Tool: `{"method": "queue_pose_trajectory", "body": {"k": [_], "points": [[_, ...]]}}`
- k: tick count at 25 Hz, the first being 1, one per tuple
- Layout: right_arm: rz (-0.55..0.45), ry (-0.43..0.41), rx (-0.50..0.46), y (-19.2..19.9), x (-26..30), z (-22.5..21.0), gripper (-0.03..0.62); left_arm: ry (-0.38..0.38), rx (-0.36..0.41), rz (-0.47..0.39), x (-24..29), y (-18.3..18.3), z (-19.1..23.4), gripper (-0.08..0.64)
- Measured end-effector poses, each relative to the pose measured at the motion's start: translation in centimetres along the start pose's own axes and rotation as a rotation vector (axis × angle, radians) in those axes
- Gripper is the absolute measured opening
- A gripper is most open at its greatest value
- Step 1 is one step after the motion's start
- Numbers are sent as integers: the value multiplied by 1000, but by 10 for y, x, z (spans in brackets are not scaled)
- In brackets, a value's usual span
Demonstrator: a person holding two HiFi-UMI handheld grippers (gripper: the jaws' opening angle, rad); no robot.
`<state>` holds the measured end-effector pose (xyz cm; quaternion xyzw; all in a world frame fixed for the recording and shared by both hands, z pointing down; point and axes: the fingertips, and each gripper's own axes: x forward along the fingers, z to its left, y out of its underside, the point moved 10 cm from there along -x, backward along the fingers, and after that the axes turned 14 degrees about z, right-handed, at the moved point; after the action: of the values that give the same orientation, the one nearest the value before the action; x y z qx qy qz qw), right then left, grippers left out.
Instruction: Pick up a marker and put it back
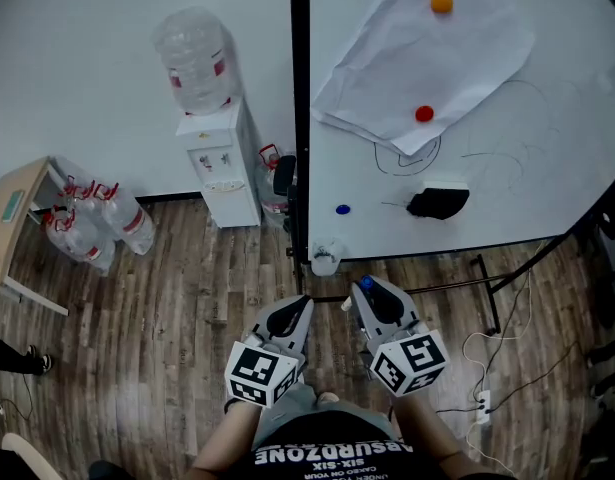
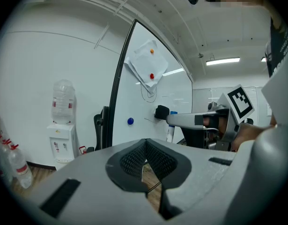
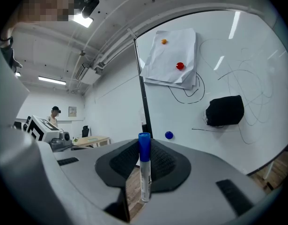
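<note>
A white marker with a blue cap stands upright between the pads of my right gripper, which is shut on it. In the head view the marker sticks out of the right gripper low in the middle, in front of the whiteboard. My left gripper hangs beside it, shut with nothing in it. The left gripper view shows its own jaws closed and, beyond them, the right gripper with the marker.
On the whiteboard are a sheet of paper under orange and red magnets, a blue magnet and a black eraser. A small white cup sits at the board's foot. A water dispenser and spare bottles stand left.
</note>
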<state>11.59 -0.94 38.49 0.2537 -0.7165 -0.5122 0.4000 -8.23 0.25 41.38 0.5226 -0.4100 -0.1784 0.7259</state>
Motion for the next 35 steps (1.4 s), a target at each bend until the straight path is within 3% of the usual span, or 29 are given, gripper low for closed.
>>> {"method": "queue_pose_trajectory", "body": {"k": [14, 35], "points": [[-62, 8, -32, -24, 5, -1, 67, 18, 14, -6, 1, -5, 2, 8], [-74, -8, -75, -52, 46, -23, 67, 15, -7, 7, 24, -8, 21, 8]]}}
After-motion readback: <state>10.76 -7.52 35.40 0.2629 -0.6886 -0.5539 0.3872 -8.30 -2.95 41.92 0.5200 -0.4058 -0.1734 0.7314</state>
